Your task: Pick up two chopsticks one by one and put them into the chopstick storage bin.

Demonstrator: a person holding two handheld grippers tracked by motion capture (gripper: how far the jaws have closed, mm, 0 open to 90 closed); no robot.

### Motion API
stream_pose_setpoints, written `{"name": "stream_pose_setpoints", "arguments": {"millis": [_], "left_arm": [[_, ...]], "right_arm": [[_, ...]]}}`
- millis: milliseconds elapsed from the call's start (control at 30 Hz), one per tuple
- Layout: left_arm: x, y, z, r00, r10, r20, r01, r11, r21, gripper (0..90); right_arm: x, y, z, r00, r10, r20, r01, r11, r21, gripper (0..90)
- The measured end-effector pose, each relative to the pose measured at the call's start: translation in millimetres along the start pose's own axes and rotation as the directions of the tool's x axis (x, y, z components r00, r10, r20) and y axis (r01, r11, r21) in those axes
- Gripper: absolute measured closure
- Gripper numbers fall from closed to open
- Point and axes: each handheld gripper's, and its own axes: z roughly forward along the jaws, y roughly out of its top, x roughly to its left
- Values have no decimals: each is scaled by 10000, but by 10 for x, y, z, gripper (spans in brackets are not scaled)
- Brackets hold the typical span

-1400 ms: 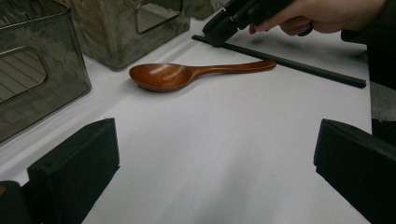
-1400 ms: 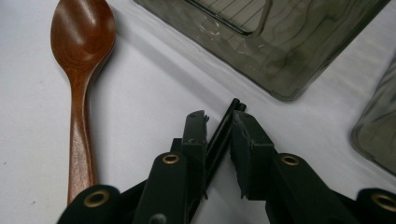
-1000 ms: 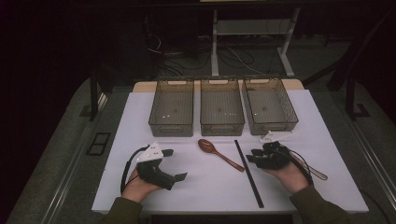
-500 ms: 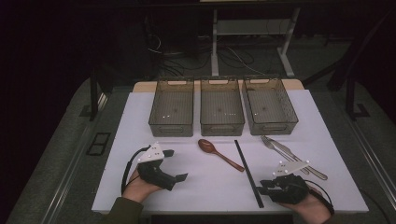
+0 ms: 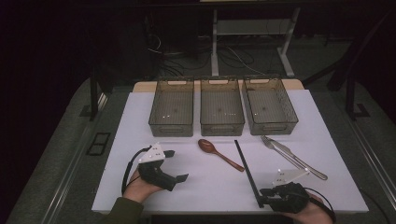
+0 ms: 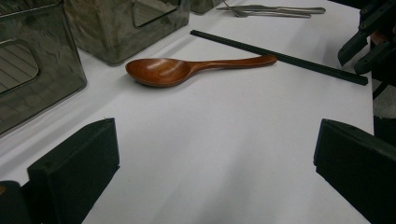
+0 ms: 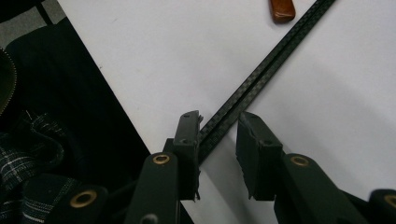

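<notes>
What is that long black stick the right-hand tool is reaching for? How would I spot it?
Start at the white table with three bins. In front of the middle bin, the black chopsticks run back toward the person, right of the wooden spoon. They are the only thin, straight, black piece.

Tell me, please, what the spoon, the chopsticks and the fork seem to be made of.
Spoon: probably wood, with a reddish-brown glossy surface. Chopsticks: black, with a fine woven check pattern, perhaps carbon fibre or patterned plastic. Fork: likely metal, silvery and shiny.
</notes>
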Motion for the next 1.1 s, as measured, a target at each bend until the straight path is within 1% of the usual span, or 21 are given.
{"name": "stream_pose_setpoints", "arguments": {"millis": [400,467,500,567,600,700,833,900,967,1000,1033,1100], "left_arm": [[2,1,-6,10000,22,11,-22,10000,9,0],[2,1,-6,10000,25,11,-25,10000,7,0],[3,0,-6,10000,22,11,-22,10000,10,0],[1,-1,-3,10000,16,17,-16,10000,7,0],[2,-1,-4,10000,13,20,-13,10000,5,0],[0,0,-5,10000,17,23,-17,10000,6,0],[-1,1,-6,10000,42,28,-42,10000,22,0],[0,1,-6,10000,29,37,-29,10000,11,0],[1,0,-7,10000,36,44,-36,10000,16,0],[2,0,-7,10000,46,52,-46,10000,26,0],[0,0,-5,10000,22,51,-22,10000,4,0],[-1,0,-3,10000,42,52,-42,10000,15,0]], "right_arm": [[2,-7,31,10000,-56,-2,56,9996,276,705],[-4,-9,26,10000,-44,85,41,9995,317,711],[-11,-12,21,9997,-52,219,45,9994,334,718],[-17,-12,20,9997,-67,217,60,9994,327,723],[-20,-12,14,9995,-65,322,53,9992,387,735],[-21,-11,11,9993,-56,357,40,9991,424,740],[-38,-14,-2,9986,-1,530,-24,9989,468,746],[-70,-22,-18,9973,107,720,-143,9987,492,754],[-89,-25,-24,9968,142,781,-181,9986,493,758],[-119,-34,-38,9952,263,945,-306,9986,440,763],[-141,-39,-47,9942,241,1052,-290,9985,455,766],[-172,-49,-63,9929,330,1145,-385,9982,456,772]]}}
